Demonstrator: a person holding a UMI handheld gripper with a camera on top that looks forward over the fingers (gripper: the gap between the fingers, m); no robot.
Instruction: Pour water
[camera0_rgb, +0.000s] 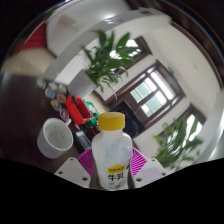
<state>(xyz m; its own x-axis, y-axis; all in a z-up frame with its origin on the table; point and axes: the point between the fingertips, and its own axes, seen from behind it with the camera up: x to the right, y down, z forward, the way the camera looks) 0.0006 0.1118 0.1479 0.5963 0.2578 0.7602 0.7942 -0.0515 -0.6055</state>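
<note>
Tilted room behind: plants (110, 55), window (150, 90). Bottle (112, 155) is held clamped by gripper (112, 172), yellow cap on. White cup (55, 137) stands left of bottle; spillage is judged likely if misaligned.

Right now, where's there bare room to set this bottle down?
The gripper is shut on the yellow-capped bottle. The clearest bare patch is the dark table surface just beyond the bottle, bordered by the window behind. It is crowded on the other side: the white cup and the red items behind it leave little room there.
</note>
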